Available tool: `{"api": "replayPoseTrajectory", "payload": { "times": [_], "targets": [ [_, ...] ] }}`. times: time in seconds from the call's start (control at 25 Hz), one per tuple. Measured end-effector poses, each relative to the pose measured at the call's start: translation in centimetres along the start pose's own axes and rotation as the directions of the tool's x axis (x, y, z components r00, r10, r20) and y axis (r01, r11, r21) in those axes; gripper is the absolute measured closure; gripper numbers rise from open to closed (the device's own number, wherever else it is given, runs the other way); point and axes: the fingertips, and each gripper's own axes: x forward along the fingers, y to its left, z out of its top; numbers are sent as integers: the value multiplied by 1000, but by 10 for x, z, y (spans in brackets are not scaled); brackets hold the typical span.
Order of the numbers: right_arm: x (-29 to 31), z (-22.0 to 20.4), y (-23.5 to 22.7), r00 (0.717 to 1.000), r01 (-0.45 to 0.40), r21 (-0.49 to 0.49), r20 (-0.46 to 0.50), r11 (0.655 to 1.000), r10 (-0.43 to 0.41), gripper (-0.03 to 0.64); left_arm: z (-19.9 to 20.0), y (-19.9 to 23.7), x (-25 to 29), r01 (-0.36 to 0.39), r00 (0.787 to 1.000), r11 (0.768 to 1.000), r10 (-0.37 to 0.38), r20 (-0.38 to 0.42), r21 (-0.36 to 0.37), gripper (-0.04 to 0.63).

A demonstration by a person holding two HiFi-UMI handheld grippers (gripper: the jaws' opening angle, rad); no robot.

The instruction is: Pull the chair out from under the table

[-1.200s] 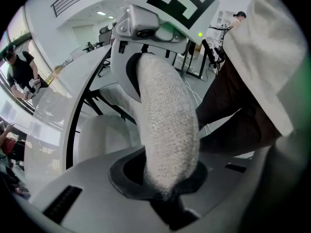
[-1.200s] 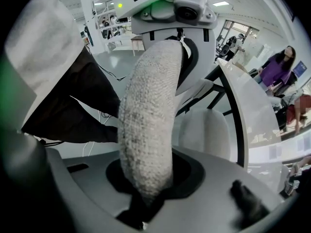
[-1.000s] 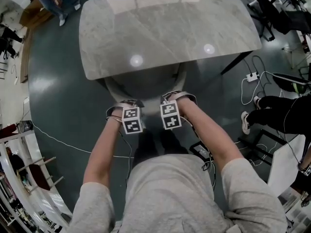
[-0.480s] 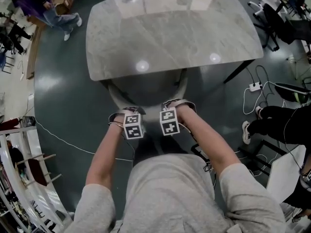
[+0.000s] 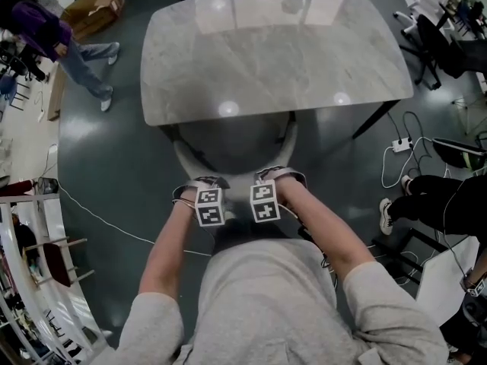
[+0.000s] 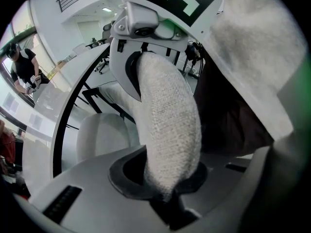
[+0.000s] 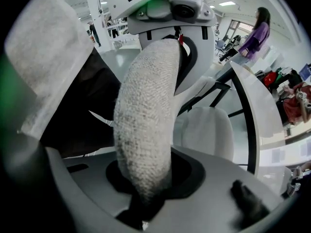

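A light grey chair with a curved fabric back rim stands half under the marble table; its seat front is hidden beneath the top. My left gripper and right gripper sit side by side on top of the back rim, pointing down. In the left gripper view the woven rim runs through my left gripper, shut on it. In the right gripper view the same rim is clamped in my right gripper. The seat shows below.
Dark floor surrounds the table. A power strip and cables lie at the right, beside a seated person's legs. Office chairs stand at the far right. A person walks at the far left near a cardboard box.
Both grippers have moved back toward me with the chair's back rim, and more of the seat shows clear of the table edge. The person at far left has walked on.
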Motion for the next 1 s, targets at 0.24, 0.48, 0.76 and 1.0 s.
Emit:
{"api": "replayPoseTrajectory", "payload": {
  "times": [0.24,0.48,0.76,1.0],
  "targets": [
    [0,1,4,1000,-18,12,-4,1000,18,538,0,-4,-1,15,1000,1000,-15,0,2,515],
    [-1,6,11,1000,-10,18,1,1000,10,538,-1,-12,1,15,1000,1000,-15,0,17,515],
    [-2,10,30,1000,-24,43,-9,999,24,537,0,-28,-3,30,1000,999,-30,2,30,515],
    [0,10,47,1000,-23,57,-5,998,23,537,6,-43,0,31,1000,999,-31,-3,39,514]
  ]
}}
